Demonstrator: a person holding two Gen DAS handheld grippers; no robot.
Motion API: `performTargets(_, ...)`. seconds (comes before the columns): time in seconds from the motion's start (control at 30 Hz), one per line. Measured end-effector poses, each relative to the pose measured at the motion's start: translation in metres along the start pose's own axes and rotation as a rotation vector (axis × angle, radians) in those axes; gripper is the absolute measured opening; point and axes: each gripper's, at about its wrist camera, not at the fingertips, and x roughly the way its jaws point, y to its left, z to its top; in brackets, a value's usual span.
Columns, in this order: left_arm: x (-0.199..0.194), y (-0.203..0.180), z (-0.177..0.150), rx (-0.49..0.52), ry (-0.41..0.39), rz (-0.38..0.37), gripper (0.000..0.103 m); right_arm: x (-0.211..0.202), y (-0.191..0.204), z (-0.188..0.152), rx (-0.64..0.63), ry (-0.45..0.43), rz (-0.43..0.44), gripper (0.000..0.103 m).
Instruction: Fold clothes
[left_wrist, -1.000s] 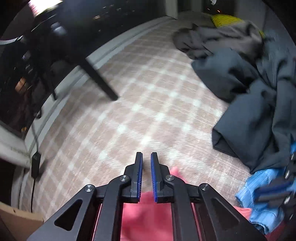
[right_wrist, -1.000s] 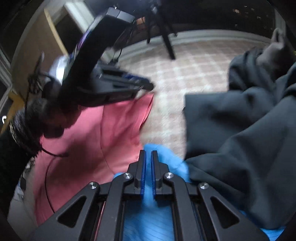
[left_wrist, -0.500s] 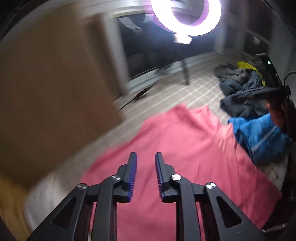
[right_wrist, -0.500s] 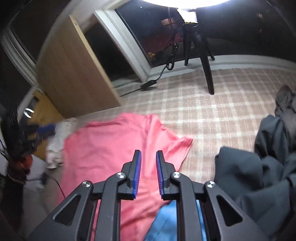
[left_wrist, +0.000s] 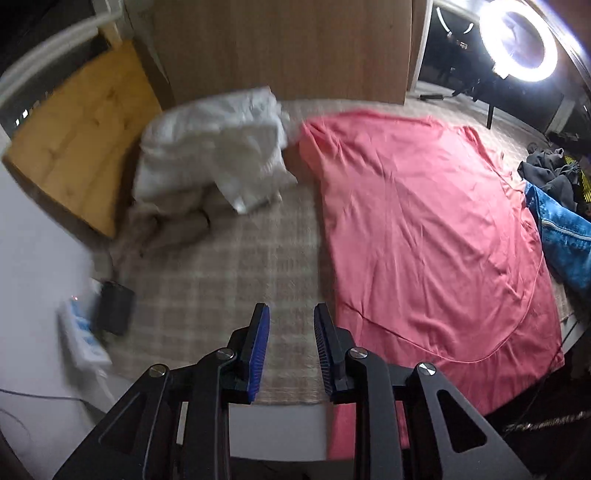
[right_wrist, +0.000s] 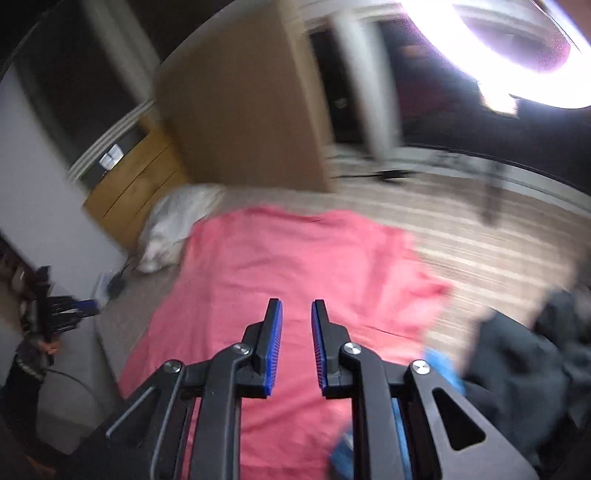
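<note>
Checked beige carpet (left_wrist: 229, 266) now carries the pink cotton T-shirt (left_wrist: 424, 229) spread flat, right of a white bundle (left_wrist: 214, 155). Both grippers have let go and lifted: left gripper (left_wrist: 291, 347) and right gripper (right_wrist: 296, 343) stand parted, empty, so the shirt is laid out for folding.

Dim room; a ring light (left_wrist: 519, 38) glares far above the fingers' right. Right wrist view smears with motion blur; edges bend.
</note>
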Motion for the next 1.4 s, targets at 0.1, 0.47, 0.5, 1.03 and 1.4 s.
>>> performTargets(0.1, 0.030, -0.017, 0.023, 0.064, -0.016, -0.032, 0.024, 0.059, 0.051, 0.023, -0.112, 0.047, 0.025, 0.016)
performTargets(0.47, 0.135, -0.018, 0.147, 0.154, -0.106, -0.025, 0.027, 0.268, 0.157, 0.094, -0.451, 0.208, -0.005, 0.038)
performTargets(0.5, 0.141, -0.012, 0.150, 0.142, -0.103, -0.050, 0.027, 0.280, 0.160, 0.097, -0.493, 0.223, -0.007, 0.038)
performTargets(1.03, 0.163, -0.005, 0.152, 0.158, -0.120, -0.175, 0.027, 0.410, 0.187, 0.122, -0.877, 0.459, 0.069, 0.053)
performTargets(1.4, 0.151, -0.008, 0.148, 0.126, -0.167, -0.283, 0.002, 0.334, 0.142, 0.114, -0.772, 0.262, 0.029, 0.002)
